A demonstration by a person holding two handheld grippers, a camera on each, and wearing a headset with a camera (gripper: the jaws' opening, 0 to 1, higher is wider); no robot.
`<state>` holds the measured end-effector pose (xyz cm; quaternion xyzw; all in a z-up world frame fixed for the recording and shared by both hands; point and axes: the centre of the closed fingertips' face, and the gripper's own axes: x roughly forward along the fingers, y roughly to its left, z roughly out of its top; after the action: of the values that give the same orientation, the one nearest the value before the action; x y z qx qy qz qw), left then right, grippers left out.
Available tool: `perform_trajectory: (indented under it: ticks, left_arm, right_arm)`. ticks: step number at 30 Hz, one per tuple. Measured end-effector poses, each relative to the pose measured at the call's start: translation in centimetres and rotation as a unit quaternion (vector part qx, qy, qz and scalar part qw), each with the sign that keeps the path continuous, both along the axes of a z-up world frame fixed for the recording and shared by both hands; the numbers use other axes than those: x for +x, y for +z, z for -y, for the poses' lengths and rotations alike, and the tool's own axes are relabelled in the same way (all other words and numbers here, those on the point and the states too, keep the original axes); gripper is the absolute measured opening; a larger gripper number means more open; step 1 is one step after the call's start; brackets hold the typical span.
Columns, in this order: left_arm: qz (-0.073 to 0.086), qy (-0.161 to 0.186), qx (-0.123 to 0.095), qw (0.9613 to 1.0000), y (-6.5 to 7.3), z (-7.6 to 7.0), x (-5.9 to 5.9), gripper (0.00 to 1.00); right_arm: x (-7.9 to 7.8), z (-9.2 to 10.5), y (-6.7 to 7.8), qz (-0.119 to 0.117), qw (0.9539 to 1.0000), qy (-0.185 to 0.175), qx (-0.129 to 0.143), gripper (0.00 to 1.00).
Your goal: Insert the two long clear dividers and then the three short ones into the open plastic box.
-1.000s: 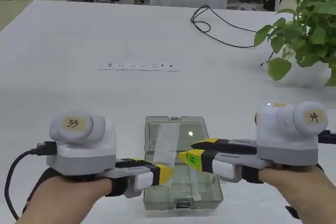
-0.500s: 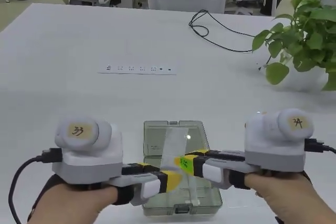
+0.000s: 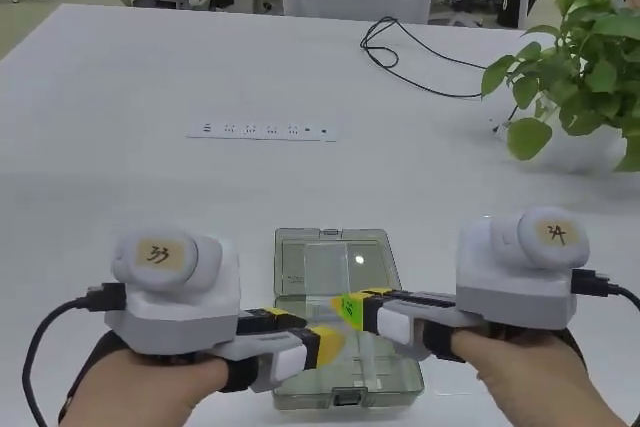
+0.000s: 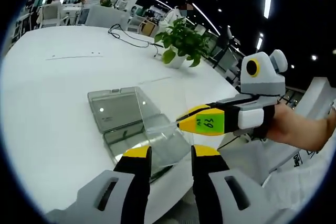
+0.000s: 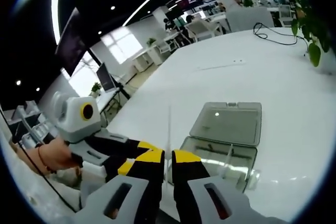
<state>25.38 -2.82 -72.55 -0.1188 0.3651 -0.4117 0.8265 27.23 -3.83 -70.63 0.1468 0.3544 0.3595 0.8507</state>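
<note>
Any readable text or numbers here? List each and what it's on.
"33": round tag on the left gripper.
"3A": round label on the right gripper.
"39" or "3A", last character unclear: green sticker on the right gripper's jaw.
White strip marks: too small to read.

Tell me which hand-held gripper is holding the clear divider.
The right hand-held gripper: its jaws pinch the clear divider edge-on, while the left hand-held gripper has its jaws apart, empty.

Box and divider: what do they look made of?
Box: hard, glossy, faintly green-tinted clear plastic; the table shows through it, and it carries a light glint. Divider: thin, stiff-looking clear plastic, probably; it is nearly a line seen edge-on in the right gripper's shut jaws.
</note>
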Motion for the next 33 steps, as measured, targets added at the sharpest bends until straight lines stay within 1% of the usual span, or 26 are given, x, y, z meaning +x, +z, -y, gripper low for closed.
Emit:
perform_trajectory:
  ticks: [1,4,6,7,9,12,13,15,17,19,20,21,22,24,25,26,27,28,29,32,33]
  left_arm:
    - [-0.001,-0.001,-0.001,1.0000,0.0,0.0,0.0,0.30]
    - [0.006,-0.009,0.002,0.9999,0.0,0.1,-0.2,0.32]
    - [0.014,-0.018,0.003,0.9997,0.0,0.1,-0.3,0.33]
    - [0.016,-0.020,0.004,0.9997,-0.1,0.1,-0.4,0.35]
    - [0.025,-0.026,0.007,0.9993,-0.1,-0.2,-0.4,0.39]
    - [0.035,-0.034,0.011,0.9987,-0.2,-0.9,-0.4,0.43]
    - [0.040,-0.040,0.014,0.9983,-0.3,-1.1,-0.4,0.44]
    - [0.057,-0.056,0.024,0.9965,-0.5,-1.6,-0.5,0.47]
    - [0.080,-0.068,0.029,0.9940,-0.5,-1.9,-0.4,0.51]
    - [0.082,-0.077,0.034,0.9931,-0.7,-2.3,-0.5,0.56]
    - [0.098,-0.089,0.034,0.9907,-0.7,-2.4,-0.5,0.58]
    - [0.104,-0.093,0.036,0.9896,-0.8,-2.5,-0.5,0.61]
    - [0.113,-0.102,0.042,0.9875,-0.9,-2.8,-0.6,0.64]
    - [0.130,-0.117,0.043,0.9837,-1.0,-2.9,-0.7,0.72]
    - [0.133,-0.123,0.045,0.9824,-1.2,-3.1,-0.8,0.75]
    - [0.136,-0.128,0.047,0.9813,-1.4,-3.3,-0.8,0.78]
    - [0.142,-0.137,0.050,0.9790,-1.7,-3.5,-0.8,0.81]
    - [0.147,-0.142,0.050,0.9776,-1.8,-3.6,-0.9,0.84]
    - [0.149,-0.146,0.051,0.9767,-1.9,-3.7,-0.9,0.88]
    - [0.169,-0.166,0.054,0.9700,-2.3,-3.9,-1.0,0.99]
    - [0.169,-0.169,0.055,0.9694,-2.4,-4.0,-1.0,1.00]
  right_arm:
    - [0.0,0.0,0.0,-0.002,1.0000,-0.001,0.000,0.06]
    - [0.0,0.0,-0.2,-0.010,0.9999,-0.002,0.000,0.06]
    - [0.1,0.1,-0.2,-0.020,0.9998,-0.009,0.002,0.07]
    - [0.2,0.2,-0.1,-0.021,0.9997,-0.009,0.004,0.07]
    - [0.5,0.4,0.1,-0.026,0.9995,-0.015,0.000,0.07]
    - [0.9,0.7,0.0,-0.041,0.9989,-0.022,-0.003,0.07]
    - [1.0,0.7,0.0,-0.046,0.9987,-0.023,-0.005,0.07]
    - [1.2,0.8,0.0,-0.056,0.9981,-0.025,-0.008,0.07]
    - [1.5,1.0,-0.1,-0.066,0.9973,-0.027,-0.012,0.07]
    - [1.6,0.9,-0.1,-0.074,0.9968,-0.027,-0.018,0.07]
    - [1.7,1.0,-0.2,-0.076,0.9965,-0.027,-0.022,0.07]
    - [1.7,1.0,-0.2,-0.083,0.9958,-0.029,-0.024,0.07]
    - [1.7,1.0,-0.3,-0.090,0.9951,-0.031,-0.025,0.07]
    - [1.9,1.1,-0.5,-0.098,0.9941,-0.034,-0.032,0.07]
    - [1.9,1.1,-0.6,-0.108,0.9929,-0.037,-0.033,0.07]
    - [2.0,1.1,-0.7,-0.113,0.9923,-0.040,-0.033,0.07]
    - [2.0,1.1,-0.7,-0.118,0.9915,-0.042,-0.034,0.07]
    - [2.1,0.9,-0.6,-0.121,0.9911,-0.043,-0.035,0.07]
    - [2.2,0.9,-0.7,-0.125,0.9906,-0.043,-0.037,0.07]
    - [2.2,0.6,-1.0,-0.143,0.9877,-0.043,-0.047,0.07]
    - [2.1,0.6,-1.2,-0.150,0.9864,-0.043,-0.051,0.07]
